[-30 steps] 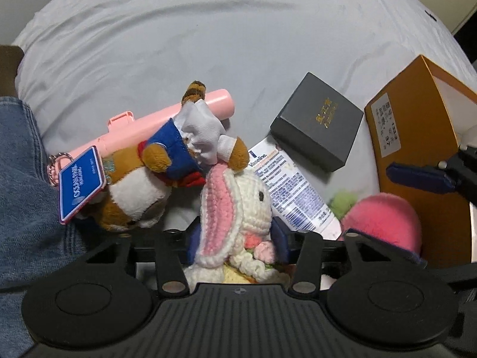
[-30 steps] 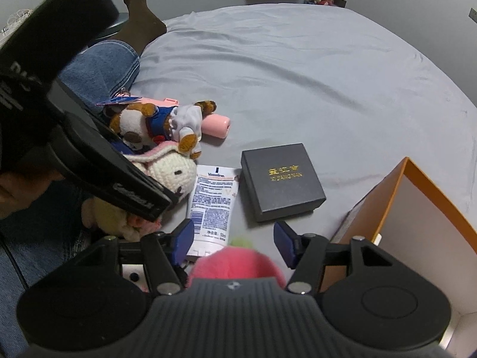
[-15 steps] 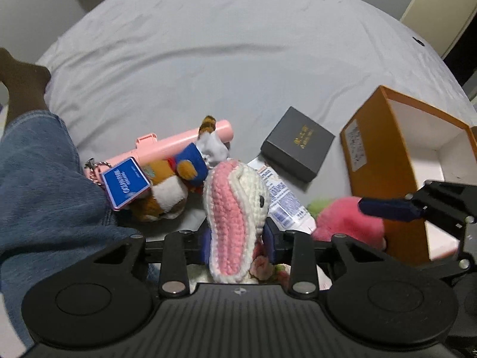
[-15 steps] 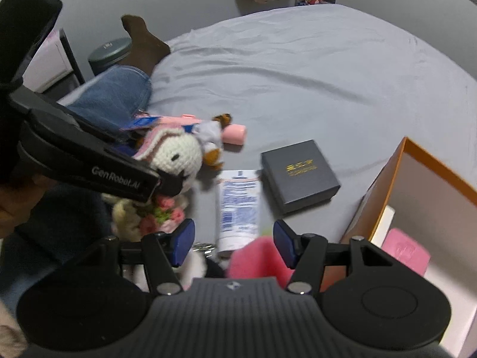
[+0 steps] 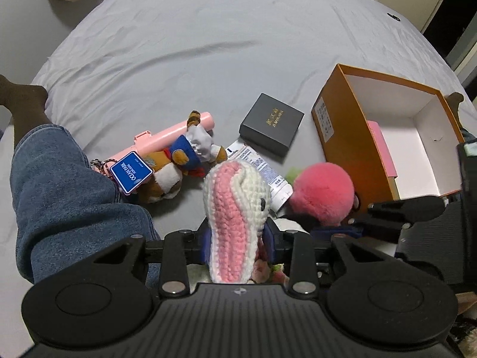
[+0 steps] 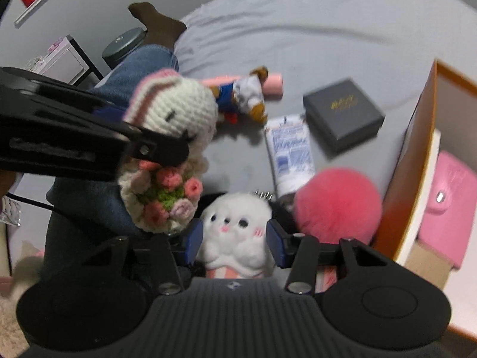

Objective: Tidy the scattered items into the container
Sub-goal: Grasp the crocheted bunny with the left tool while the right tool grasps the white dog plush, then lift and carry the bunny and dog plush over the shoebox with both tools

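While the left gripper (image 5: 237,238) pinches the crocheted bunny (image 5: 235,208) above the bed (image 5: 208,44), the right gripper (image 6: 235,238) clamps a white fluffy plush (image 6: 235,232). Pink pompom (image 6: 338,203) sits beside the orange box (image 5: 337,131), at the bed's right edge, pink wallet (image 6: 447,208) inside.

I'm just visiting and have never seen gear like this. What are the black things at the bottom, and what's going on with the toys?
They are two hand-held grippers, each with a camera looking along its fingers. The left gripper is clamped on a crocheted bunny, lifted off the bed. The right gripper has a white plush between its fingers, though whether it is squeezing is unclear. A black gift box, lotion tube, bear keychain and pink pompom wait beside the orange box.
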Tool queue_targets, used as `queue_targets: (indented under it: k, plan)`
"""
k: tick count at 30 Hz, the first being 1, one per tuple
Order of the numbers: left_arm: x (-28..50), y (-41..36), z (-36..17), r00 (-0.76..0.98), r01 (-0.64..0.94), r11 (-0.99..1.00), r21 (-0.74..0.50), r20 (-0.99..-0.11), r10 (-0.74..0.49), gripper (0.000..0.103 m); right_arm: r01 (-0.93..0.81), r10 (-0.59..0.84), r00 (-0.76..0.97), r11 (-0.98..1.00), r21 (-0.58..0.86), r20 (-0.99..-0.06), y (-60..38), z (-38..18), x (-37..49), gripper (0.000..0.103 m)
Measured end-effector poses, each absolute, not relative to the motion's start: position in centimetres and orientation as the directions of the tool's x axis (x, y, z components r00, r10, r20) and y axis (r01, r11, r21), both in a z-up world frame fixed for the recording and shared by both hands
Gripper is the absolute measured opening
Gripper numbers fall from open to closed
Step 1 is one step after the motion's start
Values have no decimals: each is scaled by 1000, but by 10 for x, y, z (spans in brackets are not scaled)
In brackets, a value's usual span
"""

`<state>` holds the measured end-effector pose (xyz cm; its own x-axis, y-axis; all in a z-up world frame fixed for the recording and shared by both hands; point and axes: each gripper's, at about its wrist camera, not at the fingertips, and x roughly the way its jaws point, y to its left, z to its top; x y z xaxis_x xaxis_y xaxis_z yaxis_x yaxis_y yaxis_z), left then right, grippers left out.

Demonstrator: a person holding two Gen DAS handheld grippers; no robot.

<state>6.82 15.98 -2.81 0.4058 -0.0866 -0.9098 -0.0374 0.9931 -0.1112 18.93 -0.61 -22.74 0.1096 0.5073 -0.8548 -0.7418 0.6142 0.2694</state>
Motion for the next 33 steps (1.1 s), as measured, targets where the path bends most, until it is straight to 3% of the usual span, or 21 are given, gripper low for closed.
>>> queue_targets:
  k: [5,17,25,29,33]
  plan:
    - [66,162,-32,411,-38,994,-106,-908,-81,40,-707,463,115,659,255,-879,-2,-242,185,53]
    - [73,157,-37,391,-27,996,-83,-918,-66,41,-715,457,126,658,238,-881,6,-264,189,75]
    - [76,154,-39,387,-43,998,-56,-921,-35,41,-724,477,149,650,233,-866,6,-278,189,77]
    - [73,151,-37,394,-50,998,-44,-919,-21,41,-686,511,87,653,320,-855,-1,-286,193,73]
    - [70,149,-27,409,-42,998,-54,-912,-32,41,-735,521,121,619,277,-845,-3,-269,183,71]
